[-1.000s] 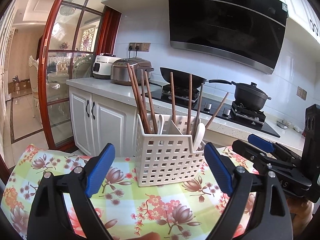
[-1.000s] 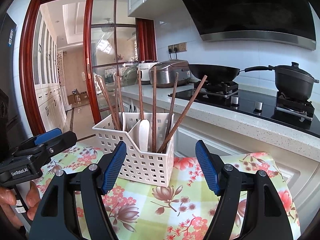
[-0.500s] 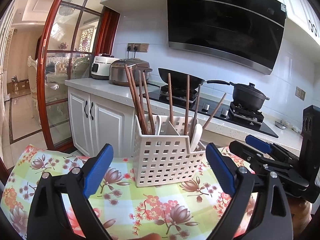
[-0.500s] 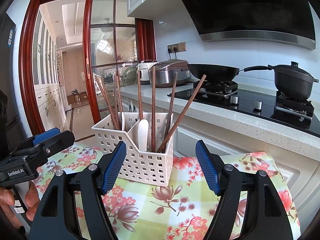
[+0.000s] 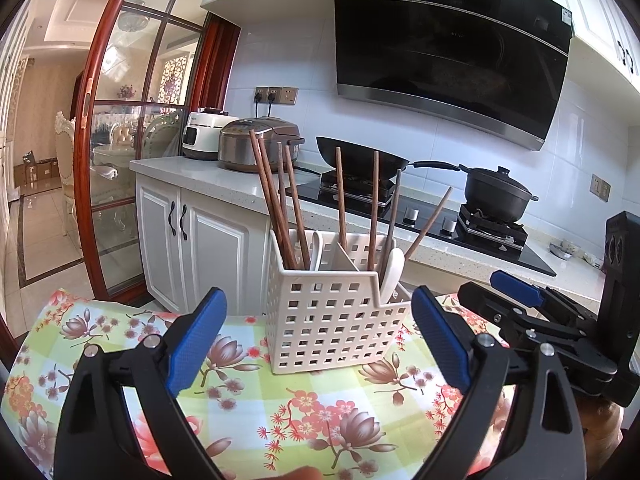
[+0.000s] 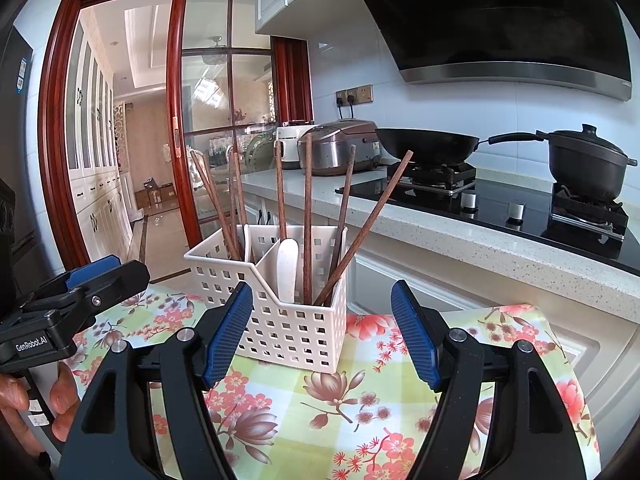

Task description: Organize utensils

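Note:
A white perforated utensil basket [image 5: 332, 320] [image 6: 280, 320] with two compartments stands on the floral tablecloth [image 5: 304, 412]. Several brown wooden chopsticks [image 5: 276, 208] [image 6: 307, 216] and white spoons [image 5: 390, 270] [image 6: 288, 268] stand upright in it. My left gripper [image 5: 320, 344] is open and empty, just in front of the basket. My right gripper [image 6: 322, 336] is open and empty, facing the basket's right end. Each gripper shows in the other's view: the right one in the left wrist view [image 5: 532, 312] and the left one in the right wrist view [image 6: 76, 292].
The tablecloth [image 6: 360, 412] covers a small table. Behind it runs a kitchen counter [image 5: 224, 184] with rice cookers [image 5: 256, 148], a wok [image 5: 360, 160] and a black pot [image 5: 496, 196] on the stove. A glass sliding door [image 5: 120, 152] is at left.
Both views have shifted only slightly; the basket sits a little higher in the left wrist view. Both grippers stay open and empty.

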`<state>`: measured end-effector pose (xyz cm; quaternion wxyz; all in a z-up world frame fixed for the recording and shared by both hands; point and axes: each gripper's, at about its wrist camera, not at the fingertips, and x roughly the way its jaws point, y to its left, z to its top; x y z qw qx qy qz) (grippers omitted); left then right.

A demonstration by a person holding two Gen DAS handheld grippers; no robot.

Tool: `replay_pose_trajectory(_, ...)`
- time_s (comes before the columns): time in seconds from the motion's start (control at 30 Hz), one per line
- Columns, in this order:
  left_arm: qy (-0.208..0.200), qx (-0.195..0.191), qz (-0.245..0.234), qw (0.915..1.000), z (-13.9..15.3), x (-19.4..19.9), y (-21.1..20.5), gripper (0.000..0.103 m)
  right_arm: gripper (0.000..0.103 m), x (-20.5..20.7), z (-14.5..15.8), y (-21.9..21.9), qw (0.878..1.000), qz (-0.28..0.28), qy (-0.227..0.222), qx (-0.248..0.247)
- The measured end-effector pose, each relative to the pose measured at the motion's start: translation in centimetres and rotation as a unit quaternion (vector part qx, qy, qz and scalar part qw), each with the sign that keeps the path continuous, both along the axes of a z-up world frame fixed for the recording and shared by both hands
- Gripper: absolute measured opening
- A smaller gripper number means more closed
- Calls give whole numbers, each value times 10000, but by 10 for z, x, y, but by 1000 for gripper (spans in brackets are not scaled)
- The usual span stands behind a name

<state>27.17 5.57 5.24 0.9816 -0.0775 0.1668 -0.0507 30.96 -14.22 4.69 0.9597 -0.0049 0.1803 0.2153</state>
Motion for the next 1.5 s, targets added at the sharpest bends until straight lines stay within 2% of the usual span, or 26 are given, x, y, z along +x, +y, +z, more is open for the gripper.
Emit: replay_pose_trajectory(1.5,-19,51,-80,10000,1,-2,-7,95,70,-1,0,1,10000,16,-2,6)
